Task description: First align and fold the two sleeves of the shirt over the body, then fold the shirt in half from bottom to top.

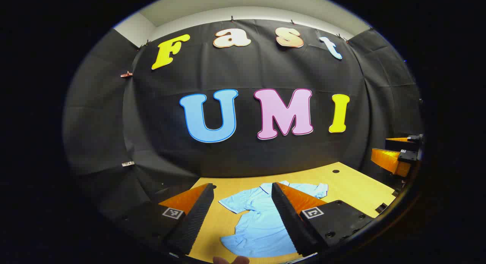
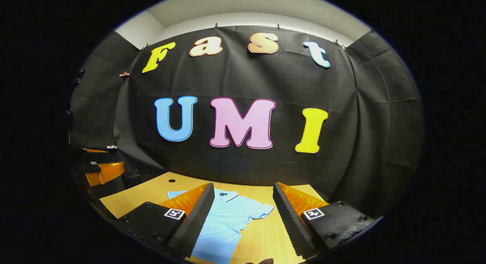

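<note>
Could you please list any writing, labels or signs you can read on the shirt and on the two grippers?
Square black-and-white marker on the left gripper: a coded pattern, no words.
Square black-and-white marker on the right gripper: likewise a pattern, no words.
Small dark collar tag on the light blue short-sleeved shirt: too small to read.
No legible text on any of these.

The shirt (image 1: 262, 222) lies flat, apparently unfolded, on the table (image 1: 353, 184), before the booth wall (image 1: 243, 150).
</note>
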Demonstrator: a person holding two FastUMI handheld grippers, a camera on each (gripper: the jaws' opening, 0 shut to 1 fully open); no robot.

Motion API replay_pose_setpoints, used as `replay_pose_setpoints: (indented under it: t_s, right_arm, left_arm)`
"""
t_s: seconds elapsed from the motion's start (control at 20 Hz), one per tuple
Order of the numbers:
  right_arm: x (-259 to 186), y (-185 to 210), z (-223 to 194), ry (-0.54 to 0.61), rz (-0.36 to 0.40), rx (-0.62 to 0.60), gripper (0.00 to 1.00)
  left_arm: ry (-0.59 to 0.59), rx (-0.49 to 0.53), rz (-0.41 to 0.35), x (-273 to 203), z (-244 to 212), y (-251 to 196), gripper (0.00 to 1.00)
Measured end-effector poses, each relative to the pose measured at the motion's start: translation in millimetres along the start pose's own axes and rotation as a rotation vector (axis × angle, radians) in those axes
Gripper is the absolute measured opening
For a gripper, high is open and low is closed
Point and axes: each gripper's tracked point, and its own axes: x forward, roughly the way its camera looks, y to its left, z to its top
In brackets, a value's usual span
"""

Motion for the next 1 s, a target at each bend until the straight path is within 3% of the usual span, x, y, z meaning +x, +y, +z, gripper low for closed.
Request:
replay_pose_setpoints:
  t_s: [1.0]
  right_arm:
    - [14, -2, -3, 0.033, -0.013, 0.016, 0.96]
  left_arm:
    - [0.021, 0.024, -0.017, -2, -8, -6, 0.97]
